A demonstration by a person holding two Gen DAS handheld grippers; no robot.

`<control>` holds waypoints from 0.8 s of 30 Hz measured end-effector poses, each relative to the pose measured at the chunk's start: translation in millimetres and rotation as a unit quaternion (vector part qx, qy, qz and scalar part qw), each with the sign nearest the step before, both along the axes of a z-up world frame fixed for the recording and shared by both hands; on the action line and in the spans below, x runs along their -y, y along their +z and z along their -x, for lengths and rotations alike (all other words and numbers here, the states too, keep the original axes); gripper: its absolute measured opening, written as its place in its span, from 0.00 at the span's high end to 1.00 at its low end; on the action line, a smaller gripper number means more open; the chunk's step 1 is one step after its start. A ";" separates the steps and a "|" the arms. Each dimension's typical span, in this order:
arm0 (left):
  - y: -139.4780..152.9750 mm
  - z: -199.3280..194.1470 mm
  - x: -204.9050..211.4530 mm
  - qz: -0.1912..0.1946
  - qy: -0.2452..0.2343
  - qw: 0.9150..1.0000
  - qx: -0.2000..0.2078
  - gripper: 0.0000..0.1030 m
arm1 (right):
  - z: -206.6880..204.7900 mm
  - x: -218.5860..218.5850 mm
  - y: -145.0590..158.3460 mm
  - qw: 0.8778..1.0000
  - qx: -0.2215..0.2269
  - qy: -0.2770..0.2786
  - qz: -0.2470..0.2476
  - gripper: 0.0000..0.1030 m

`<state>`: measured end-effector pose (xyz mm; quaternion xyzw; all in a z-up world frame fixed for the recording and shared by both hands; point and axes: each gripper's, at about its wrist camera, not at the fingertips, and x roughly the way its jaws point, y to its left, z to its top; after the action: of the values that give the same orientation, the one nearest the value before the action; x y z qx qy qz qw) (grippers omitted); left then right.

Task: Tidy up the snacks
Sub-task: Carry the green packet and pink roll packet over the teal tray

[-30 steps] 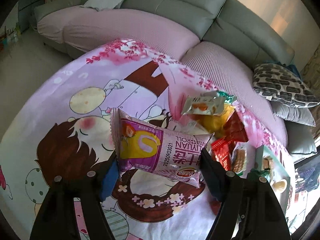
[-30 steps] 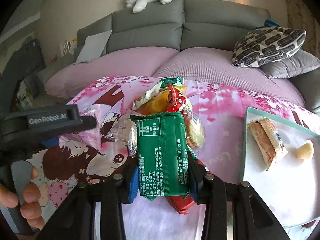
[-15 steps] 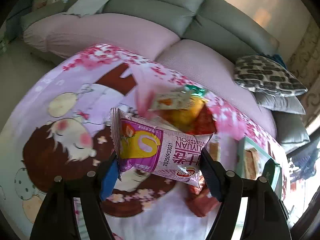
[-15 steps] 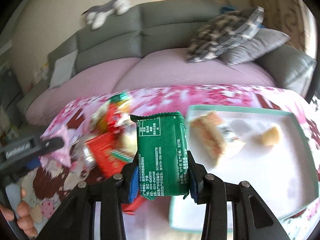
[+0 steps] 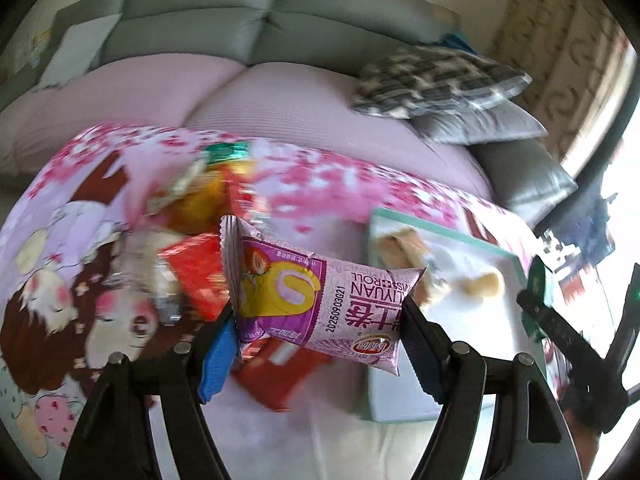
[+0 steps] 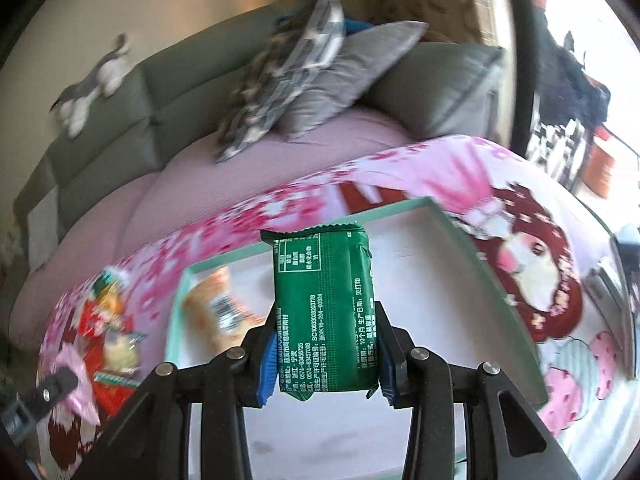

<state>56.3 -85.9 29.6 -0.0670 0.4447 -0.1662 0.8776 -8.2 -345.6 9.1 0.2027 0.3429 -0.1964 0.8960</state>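
Note:
My left gripper (image 5: pixel 320 336) is shut on a pink Swiss-roll packet (image 5: pixel 316 300), held above the table between the snack pile (image 5: pixel 200 248) and the mint-rimmed white tray (image 5: pixel 516 264). My right gripper (image 6: pixel 324 352) is shut on a green snack packet (image 6: pixel 324 312), held upright over the tray (image 6: pixel 500 300). The tray holds an orange wrapped snack (image 6: pixel 216 312) and a small pale piece (image 5: pixel 484 284). The pile also shows at the left of the right wrist view (image 6: pixel 108 336). The right gripper shows at the right edge of the left wrist view (image 5: pixel 560 328).
The table wears a pink cartoon cloth (image 5: pixel 80 280). A grey sofa with a pink cover (image 5: pixel 280 92) stands behind, with patterned and grey cushions (image 6: pixel 312 68) and a plush toy (image 6: pixel 92 88) on its back.
Both grippers have swung to the right with their packets. The right gripper has moved from above the pile to above the tray; the left one now faces the pile's right side and the tray.

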 end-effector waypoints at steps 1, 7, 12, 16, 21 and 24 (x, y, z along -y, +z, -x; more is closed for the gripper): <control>0.4 2.3 8.4 -0.002 -0.010 1.000 0.003 0.26 | 2.3 6.5 -0.6 1.000 -0.001 -0.008 -0.003 0.59; -3.3 13.9 52.0 -0.015 -0.069 0.997 0.016 0.26 | 10.7 30.4 -2.2 0.999 -0.005 -0.037 0.001 0.59; -11.6 9.5 68.5 -0.029 -0.088 0.995 0.022 0.26 | 8.4 39.2 -14.4 0.999 -0.015 -0.038 -0.010 0.59; -19.1 0.1 77.0 -0.037 -0.090 0.995 0.027 0.26 | 1.7 43.5 -28.8 0.999 -0.031 -0.033 -0.021 0.59; -28.1 -1.1 89.6 -0.043 -0.105 0.993 0.030 0.26 | -3.8 49.9 -42.2 0.998 -0.046 -0.033 -0.033 0.59; -33.9 1.0 100.5 -0.056 -0.118 0.991 0.031 0.26 | -4.5 55.2 -47.5 0.997 -0.051 -0.037 -0.043 0.59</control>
<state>55.3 -186.4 -4.3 0.0407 0.4309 -0.2453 0.8675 -3.8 -400.9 -38.4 0.2432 0.3884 -0.2245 0.8600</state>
